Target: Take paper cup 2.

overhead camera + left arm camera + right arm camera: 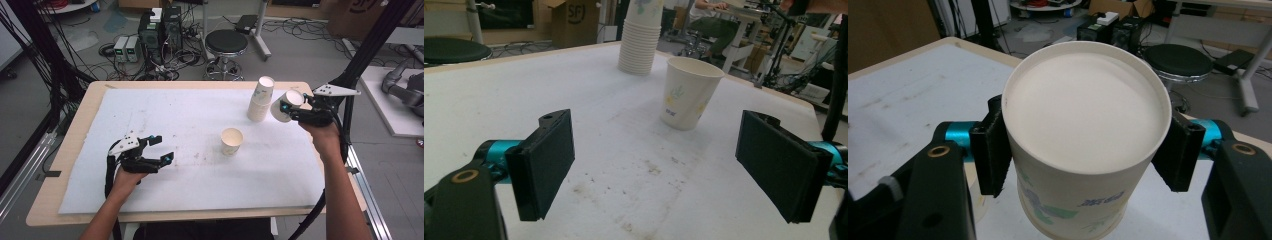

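Right gripper (296,107) clamps a light, thin-walled, easily crushed paper cup (1083,145) by its side walls, aloft beside the cup stack (261,99); left gripper (159,148), jaws wide, hovers empty.

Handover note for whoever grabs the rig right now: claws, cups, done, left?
Right claw: shut on a paper cup, held in the air beside the cup stack.
Left claw: open, holding nothing, low over the white mat.
Done: one single cup stands upright mid-mat.
Left: probably set the held cup down on the mat; stack has more.
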`<state>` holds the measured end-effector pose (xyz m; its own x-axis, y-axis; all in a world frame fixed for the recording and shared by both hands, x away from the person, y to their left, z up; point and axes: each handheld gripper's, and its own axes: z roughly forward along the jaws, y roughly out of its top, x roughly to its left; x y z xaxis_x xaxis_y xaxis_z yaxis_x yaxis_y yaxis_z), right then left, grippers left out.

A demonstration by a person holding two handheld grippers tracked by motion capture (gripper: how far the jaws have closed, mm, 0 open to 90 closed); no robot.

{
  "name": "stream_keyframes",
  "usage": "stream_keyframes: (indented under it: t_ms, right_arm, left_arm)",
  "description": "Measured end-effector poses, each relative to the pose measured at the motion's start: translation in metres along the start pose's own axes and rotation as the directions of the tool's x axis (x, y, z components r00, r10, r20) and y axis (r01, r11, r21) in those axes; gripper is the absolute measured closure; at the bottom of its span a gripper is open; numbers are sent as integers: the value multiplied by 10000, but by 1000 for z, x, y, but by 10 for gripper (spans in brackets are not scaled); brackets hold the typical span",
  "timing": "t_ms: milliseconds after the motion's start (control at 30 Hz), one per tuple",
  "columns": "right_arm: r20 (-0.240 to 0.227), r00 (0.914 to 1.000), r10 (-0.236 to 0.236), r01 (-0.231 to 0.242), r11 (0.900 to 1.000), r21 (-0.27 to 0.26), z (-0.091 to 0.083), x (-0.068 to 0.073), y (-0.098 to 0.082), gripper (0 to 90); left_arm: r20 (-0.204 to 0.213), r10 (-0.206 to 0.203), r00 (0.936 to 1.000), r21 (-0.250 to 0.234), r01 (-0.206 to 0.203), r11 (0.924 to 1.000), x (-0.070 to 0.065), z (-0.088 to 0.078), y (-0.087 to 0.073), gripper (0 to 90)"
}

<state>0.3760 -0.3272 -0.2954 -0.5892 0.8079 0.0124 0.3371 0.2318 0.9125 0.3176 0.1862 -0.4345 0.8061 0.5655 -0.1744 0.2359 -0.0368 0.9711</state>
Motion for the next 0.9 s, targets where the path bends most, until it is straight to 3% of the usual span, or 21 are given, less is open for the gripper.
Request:
stream_keyframes:
  t_ms: [267,500,900]
  right_arm:
    - [-741,9970,-214,224,9997,126,-5,22,-25,347]
    - [-1398,9893,-415,488,9976,493,-5,41,-43,347]
    - [-1982,9786,-547,666,9963,540,1,53,-54,346]
  left_arm:
    - [229,81,9997,6,-81,10000,-6,2,-1,158]
    - [358,-115,9993,-124,120,9999,-11,1,-2,159]
    - [324,-26,9995,-62,28,10000,-11,0,-3,159]
